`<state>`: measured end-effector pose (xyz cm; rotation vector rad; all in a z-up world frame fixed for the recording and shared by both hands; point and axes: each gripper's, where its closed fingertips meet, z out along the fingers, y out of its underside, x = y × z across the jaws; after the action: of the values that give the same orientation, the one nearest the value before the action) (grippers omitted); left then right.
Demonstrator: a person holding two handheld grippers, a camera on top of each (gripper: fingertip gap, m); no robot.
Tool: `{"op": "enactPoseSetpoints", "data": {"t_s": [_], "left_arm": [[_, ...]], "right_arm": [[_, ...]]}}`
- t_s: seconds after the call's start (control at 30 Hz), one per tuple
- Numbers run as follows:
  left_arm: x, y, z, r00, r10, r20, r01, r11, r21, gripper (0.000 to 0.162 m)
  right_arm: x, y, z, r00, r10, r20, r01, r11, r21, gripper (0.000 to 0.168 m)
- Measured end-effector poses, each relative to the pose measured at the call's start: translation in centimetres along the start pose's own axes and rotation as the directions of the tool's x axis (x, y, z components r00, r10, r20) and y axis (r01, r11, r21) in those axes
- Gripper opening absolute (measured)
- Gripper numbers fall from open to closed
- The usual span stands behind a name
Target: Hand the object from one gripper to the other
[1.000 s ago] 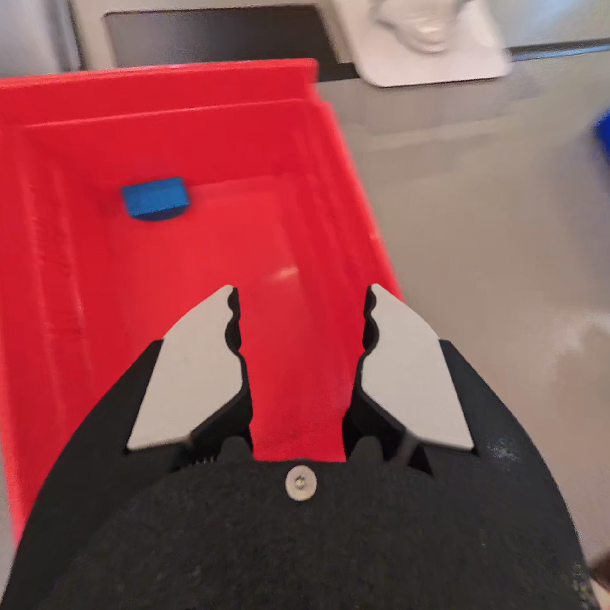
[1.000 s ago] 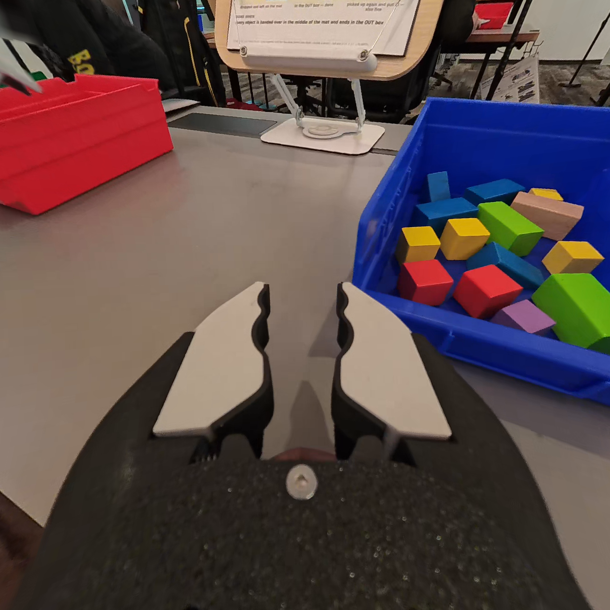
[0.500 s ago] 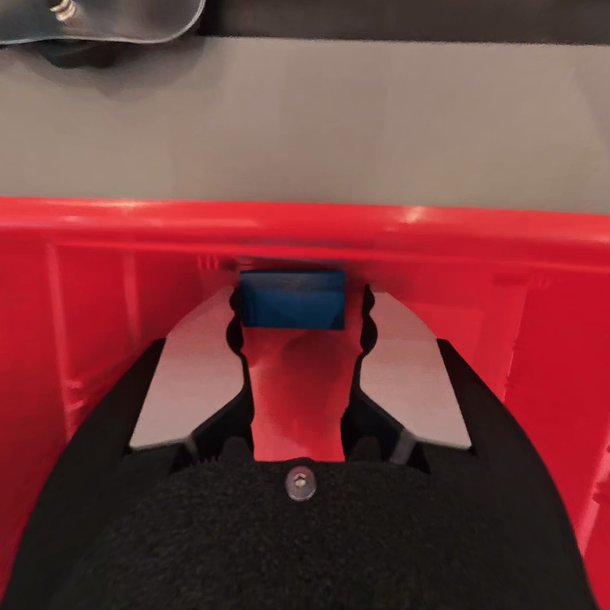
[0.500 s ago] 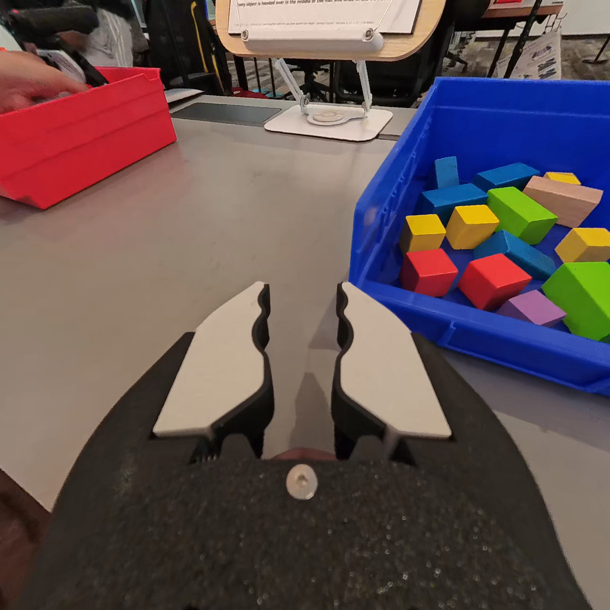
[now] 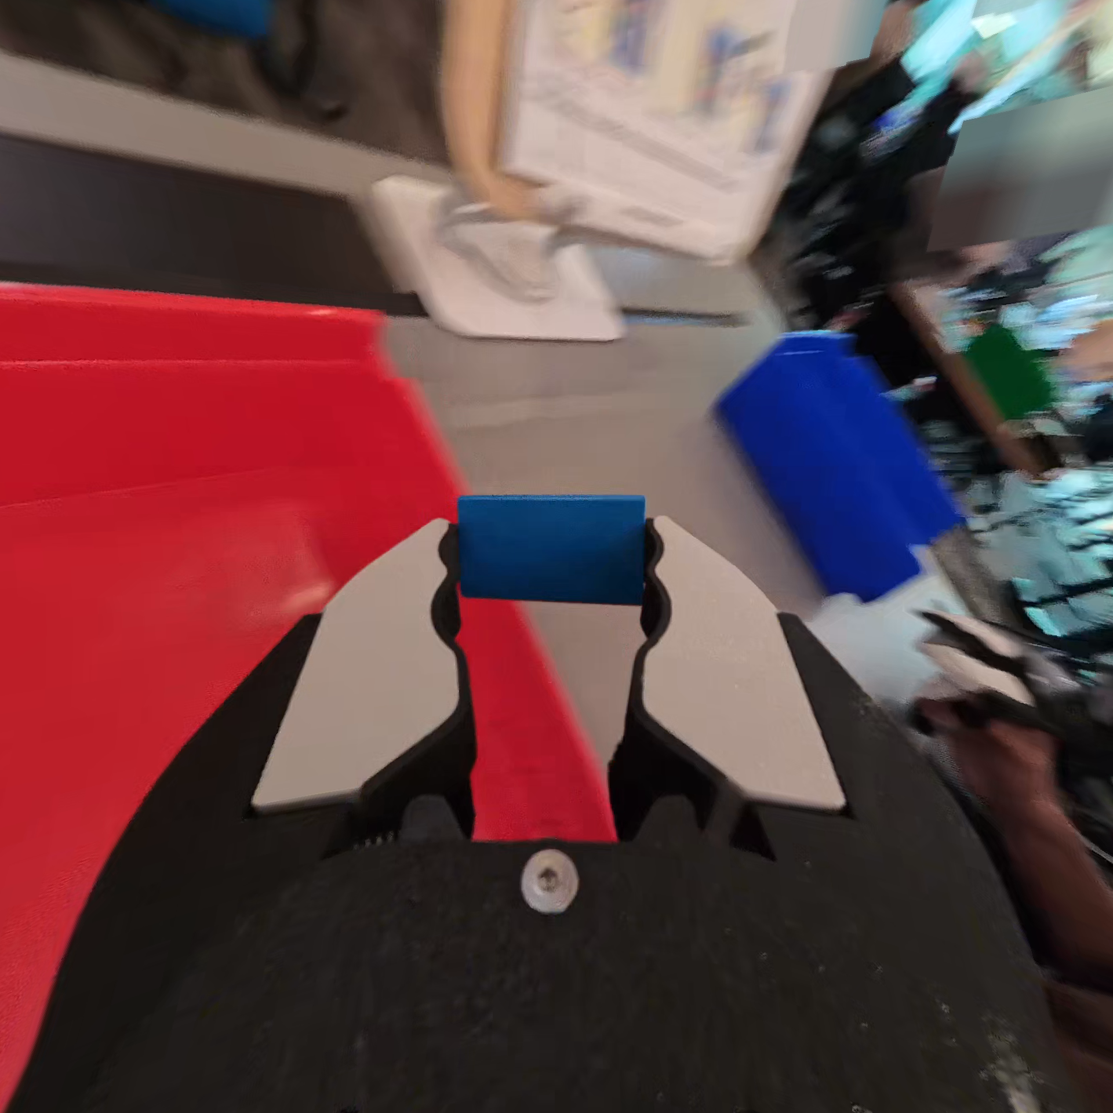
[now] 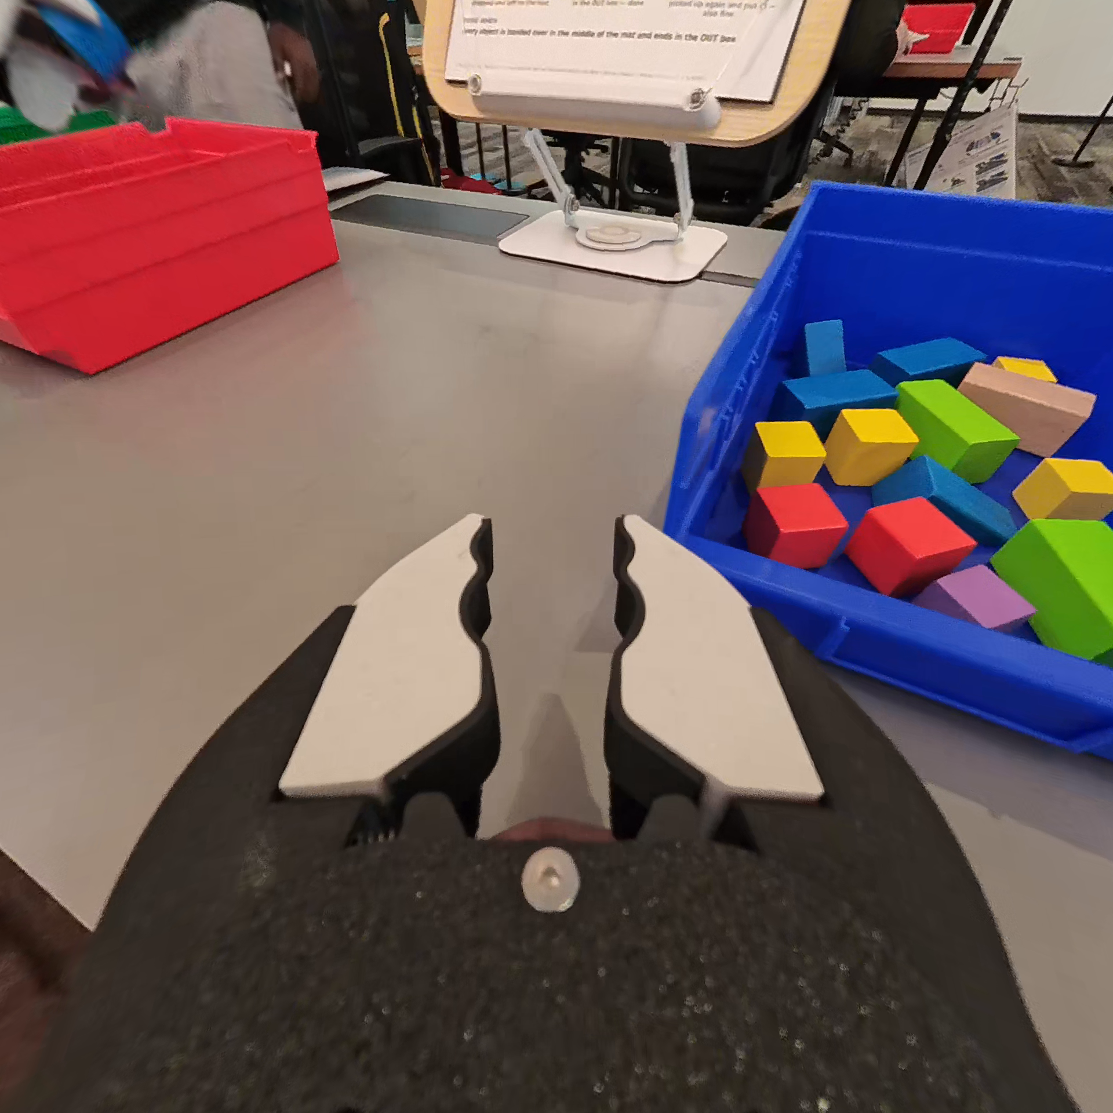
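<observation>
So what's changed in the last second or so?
The left gripper reached into the red bin, closed its fingers on the blue block and lifted it out. The right gripper stayed open over the table, beside the blue bin.

We are counting two bins, red [image 6: 162, 241] and blue [image 6: 903, 656]; inside the blue one, four yellow blocks [image 6: 870, 445], two red [image 6: 906, 542], two green [image 6: 954, 427].

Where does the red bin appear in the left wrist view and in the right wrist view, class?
Left wrist view: the red bin fills the left half, beside and below the left gripper.
Right wrist view: it sits upper left on the grey table.
Shared landmark: the blue bin.
</observation>
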<state>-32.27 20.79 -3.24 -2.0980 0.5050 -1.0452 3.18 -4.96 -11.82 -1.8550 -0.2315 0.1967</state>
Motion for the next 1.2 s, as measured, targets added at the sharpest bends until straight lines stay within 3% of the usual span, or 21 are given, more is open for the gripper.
{"op": "enactPoseSetpoints", "data": {"t_s": [0.13, 0.27, 0.43, 0.6, 0.63, 0.67, 0.77, 0.8, 0.87, 0.93, 1.07, 1.13, 1.2], "left_arm": [[12.9, 5.5, 0.1, 0.945, -0.039, -0.325, 0.044, 0.999, 0.008, 0.058], [21.3, 11.6, 1.8, 0.766, -0.333, -0.55, 0.285, 0.943, -0.174, 0.057], [23.6, 14.9, 3.3, 0.654, -0.467, -0.594, 0.394, 0.882, -0.26, 0.057], [24.4, 15.5, 2.3, 0.557, -0.527, -0.642, 0.446, 0.842, -0.304, 0.057], [24.6, 15.7, 2.1, 0.542, -0.535, -0.649, 0.446, 0.837, -0.317, 0.057], [24.8, 15.9, 1.9, 0.529, -0.544, -0.652, 0.444, 0.831, -0.334, 0.057], [25.5, 16.4, 0.9, 0.481, -0.537, -0.693, 0.415, 0.836, -0.36, 0.058], [25.5, 16.8, 0.4, 0.496, -0.508, -0.704, 0.388, 0.855, -0.343, 0.059], [25.0, 17.9, -0.3, 0.587, -0.412, -0.697, 0.31, 0.91, -0.276, 0.071], [23.9, 19.1, -0.8, 0.685, -0.301, -0.664, 0.232, 0.953, -0.193, 0.072], [22.1, 21.6, -0.9, 0.805, -0.105, -0.584, 0.051, 0.993, -0.109, 0.068], [21.4, 22.0, -0.5, 0.841, -0.047, -0.538, 0.0, 0.996, -0.088, 0.065], [21.5, 22.0, -0.3, 0.84, -0.047, -0.541, -0.002, 0.996, -0.089, 0.063]], "right_arm": [[-2.3, -0.6, 0.4, 0.995, -0.067, 0.072, 0.066, 0.998, 0.019, 0.04], [-9.1, -3.6, 1.0, 0.923, -0.205, 0.325, 0.166, 0.976, 0.145, 0.045], [-17.4, -7.4, 2.2, 0.759, -0.442, 0.478, 0.338, 0.895, 0.291, 0.046], [-20.5, -9.2, 4.7, 0.743, -0.439, 0.505, 0.31, 0.895, 0.322, 0.052], [-20.8, -9.2, 5.1, 0.739, -0.433, 0.517, 0.305, 0.898, 0.316, 0.05], [-20.9, -8.8, 5.3, 0.728, -0.433, 0.531, 0.318, 0.9, 0.297, 0.034], [-21.4, -9.0, 4.2, 0.697, -0.438, 0.568, 0.291, 0.896, 0.335, 0.034], [-21.3, -9.1, 3.9, 0.694, -0.433, 0.575, 0.289, 0.899, 0.329, 0.034], [-19.5, -10.4, 3.4, 0.723, -0.436, 0.536, 0.297, 0.897, 0.329, 0.034], [-15.2, -13.9, 2.7, 0.793, -0.408, 0.452, 0.264, 0.899, 0.349, 0.034], [-0.6, -20.8, 2.4, 0.956, -0.224, 0.19, 0.168, 0.949, 0.268, 0.034], [7.2, -19.9, 3.7, 0.988, -0.14, 0.06, 0.136, 0.989, 0.063, 0.034], [14.1, -16.3, 5.6, 0.991, -0.111, -0.069, 0.098, 0.979, -0.177, 0.034]]}}
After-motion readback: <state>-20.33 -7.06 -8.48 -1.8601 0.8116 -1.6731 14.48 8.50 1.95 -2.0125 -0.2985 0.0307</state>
